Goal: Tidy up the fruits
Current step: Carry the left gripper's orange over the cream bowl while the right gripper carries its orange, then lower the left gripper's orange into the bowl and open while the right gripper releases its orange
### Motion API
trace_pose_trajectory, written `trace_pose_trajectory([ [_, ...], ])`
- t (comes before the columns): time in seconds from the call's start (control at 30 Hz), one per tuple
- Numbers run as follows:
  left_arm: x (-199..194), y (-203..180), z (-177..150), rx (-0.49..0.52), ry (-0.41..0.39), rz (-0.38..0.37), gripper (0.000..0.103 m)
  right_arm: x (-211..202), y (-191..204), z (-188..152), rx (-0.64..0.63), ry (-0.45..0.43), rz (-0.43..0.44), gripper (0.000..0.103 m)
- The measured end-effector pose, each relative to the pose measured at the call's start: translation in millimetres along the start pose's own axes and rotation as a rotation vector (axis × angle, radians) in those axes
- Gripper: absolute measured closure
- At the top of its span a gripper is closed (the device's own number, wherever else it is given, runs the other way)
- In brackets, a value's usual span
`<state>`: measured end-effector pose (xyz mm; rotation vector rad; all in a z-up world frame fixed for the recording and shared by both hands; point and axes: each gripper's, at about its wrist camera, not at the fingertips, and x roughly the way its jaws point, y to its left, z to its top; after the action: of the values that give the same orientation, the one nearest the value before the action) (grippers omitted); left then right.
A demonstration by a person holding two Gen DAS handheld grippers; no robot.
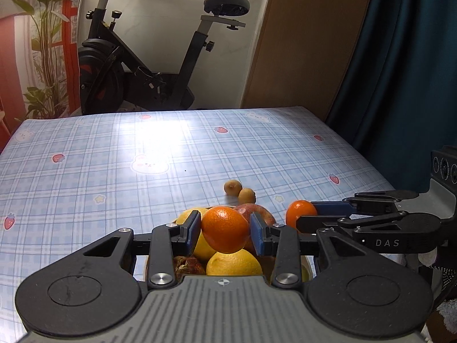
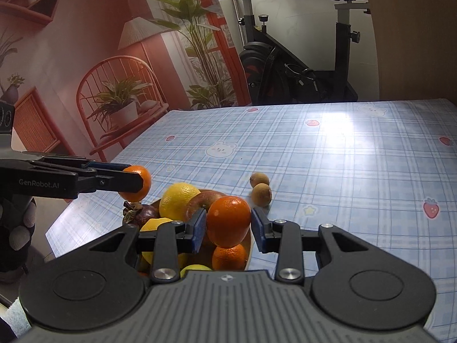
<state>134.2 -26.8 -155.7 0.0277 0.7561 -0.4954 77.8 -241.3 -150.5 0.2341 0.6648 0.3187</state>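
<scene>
In the left wrist view my left gripper (image 1: 225, 230) is shut on an orange (image 1: 224, 227), held just above a bowl of fruit. Under it lie lemons (image 1: 233, 263) and a red apple (image 1: 258, 211). My right gripper (image 1: 302, 217) comes in from the right, shut on a second orange (image 1: 298, 214). The right wrist view shows that gripper (image 2: 228, 225) clamping its orange (image 2: 228, 220) over the bowl (image 2: 249, 247), which holds a lemon (image 2: 177, 200), an apple (image 2: 198, 203), a mangosteen (image 2: 141, 213) and another orange (image 2: 228, 257). The left gripper (image 2: 134, 183) holds its orange (image 2: 140, 182) at the left.
Two small brown round fruits (image 1: 232, 186) (image 1: 247, 195) lie on the blue checked tablecloth (image 1: 114, 171) just beyond the bowl. An exercise bike (image 1: 142, 65) stands behind the table's far edge. A dark curtain (image 1: 400, 57) hangs at the right.
</scene>
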Motion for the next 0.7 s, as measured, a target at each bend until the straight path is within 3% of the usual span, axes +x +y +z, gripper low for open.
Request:
trace_pose_trajectory([
  [0.23, 1.8, 9.1, -6.4, -0.031, 0.001, -0.001, 0.063, 16.9, 22.8, -9.0, -0.034, 0.053, 0.001, 0.066],
  [0.7, 2.9, 16.9, -15.1, -0.045, 0.002, -0.020, 0.063, 20.9, 36.9, -8.5, -0.084, 0.059, -0.002, 0.066],
])
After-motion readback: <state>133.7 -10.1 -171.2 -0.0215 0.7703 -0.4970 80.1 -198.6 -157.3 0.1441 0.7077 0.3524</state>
